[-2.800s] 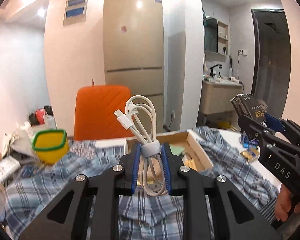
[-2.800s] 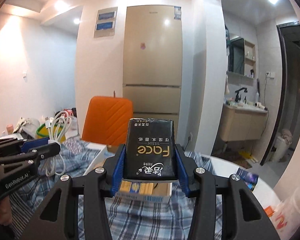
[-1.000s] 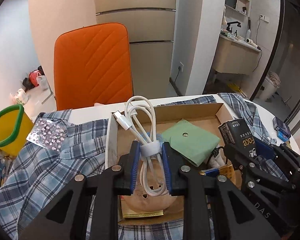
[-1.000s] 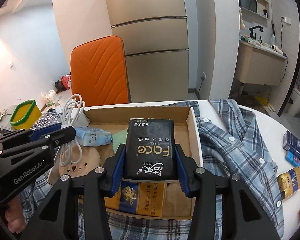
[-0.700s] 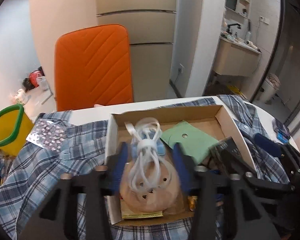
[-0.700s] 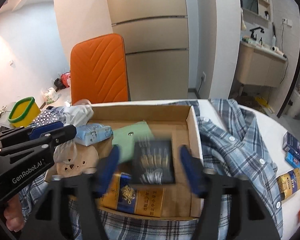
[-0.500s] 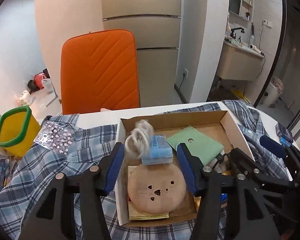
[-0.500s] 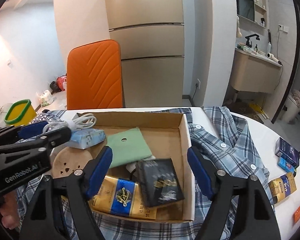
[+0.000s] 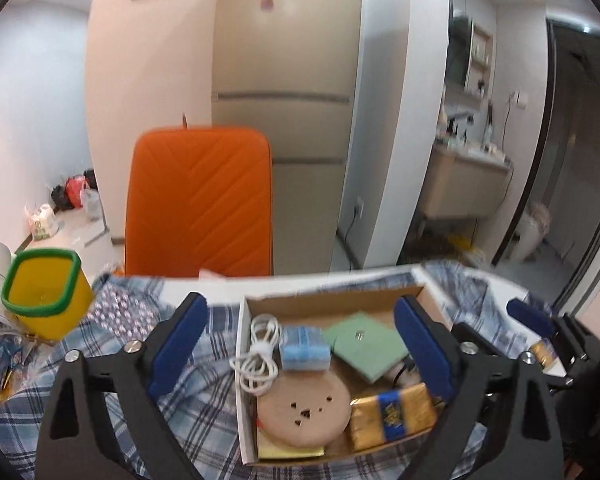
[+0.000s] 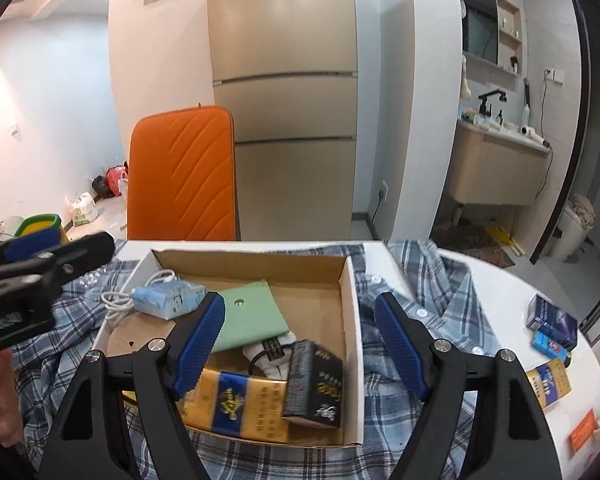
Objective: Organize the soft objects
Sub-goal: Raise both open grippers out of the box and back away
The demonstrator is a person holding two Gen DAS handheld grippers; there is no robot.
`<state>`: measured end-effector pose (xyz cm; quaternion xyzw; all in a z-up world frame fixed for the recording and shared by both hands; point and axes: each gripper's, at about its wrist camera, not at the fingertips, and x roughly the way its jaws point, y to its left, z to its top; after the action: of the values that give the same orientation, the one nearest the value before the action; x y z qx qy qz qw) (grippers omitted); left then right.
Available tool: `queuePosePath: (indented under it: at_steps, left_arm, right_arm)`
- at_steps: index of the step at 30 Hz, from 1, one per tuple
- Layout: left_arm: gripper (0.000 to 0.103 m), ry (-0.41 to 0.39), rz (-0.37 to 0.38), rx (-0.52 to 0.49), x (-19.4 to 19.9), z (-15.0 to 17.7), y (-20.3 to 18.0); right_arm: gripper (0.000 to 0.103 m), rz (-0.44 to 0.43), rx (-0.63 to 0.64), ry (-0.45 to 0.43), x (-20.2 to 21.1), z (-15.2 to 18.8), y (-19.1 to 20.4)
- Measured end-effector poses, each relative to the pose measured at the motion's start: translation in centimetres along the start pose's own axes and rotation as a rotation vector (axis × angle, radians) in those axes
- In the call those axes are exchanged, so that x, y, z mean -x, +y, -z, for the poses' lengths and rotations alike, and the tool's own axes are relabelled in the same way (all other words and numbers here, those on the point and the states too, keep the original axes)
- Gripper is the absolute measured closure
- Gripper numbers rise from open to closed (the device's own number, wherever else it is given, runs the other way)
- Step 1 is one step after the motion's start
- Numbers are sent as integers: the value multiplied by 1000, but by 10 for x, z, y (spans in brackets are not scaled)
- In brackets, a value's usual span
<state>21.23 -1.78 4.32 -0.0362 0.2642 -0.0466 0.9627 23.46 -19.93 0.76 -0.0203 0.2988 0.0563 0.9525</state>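
A plaid shirt [image 10: 432, 312] covers the table beneath the cardboard box [image 10: 350, 312], which collects the loose items. Inside lie the black tissue pack [image 10: 314, 388], tipped against the right wall, and the coiled white cable [image 9: 258, 356] by the left wall. The left gripper [image 9: 300, 350] and right gripper [image 10: 298, 344] hover above, jaws apart and empty.

- The black tissue pack [image 10: 314, 386] in the cardboard box [image 10: 350, 312] is smeared by motion; its print cannot be read.
- The right claw [image 9: 540, 332] is cut off at the left wrist view's right edge.
- The round wooden disc [image 10: 138, 334] is mostly hidden behind the claw finger [image 10: 198, 338] in the right wrist view.
- The white cable [image 10: 118, 300] lies partly hidden under the light blue pack [image 10: 168, 298].
- The plaid shirt [image 9: 204, 412] runs out of view at the bottom edge.
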Motion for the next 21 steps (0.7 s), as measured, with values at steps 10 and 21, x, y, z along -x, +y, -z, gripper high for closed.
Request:
queuePosePath:
  at_steps: [10,21]
  left_arm:
    - [1,-185,-7,-21,38,-7,-2]
    - [1,-362,-58,-63,116,-3,-8]
  right_arm:
    - [11,63,26,-223,52,-7,-2]
    - [9,54,23,-350,113,-15,0]
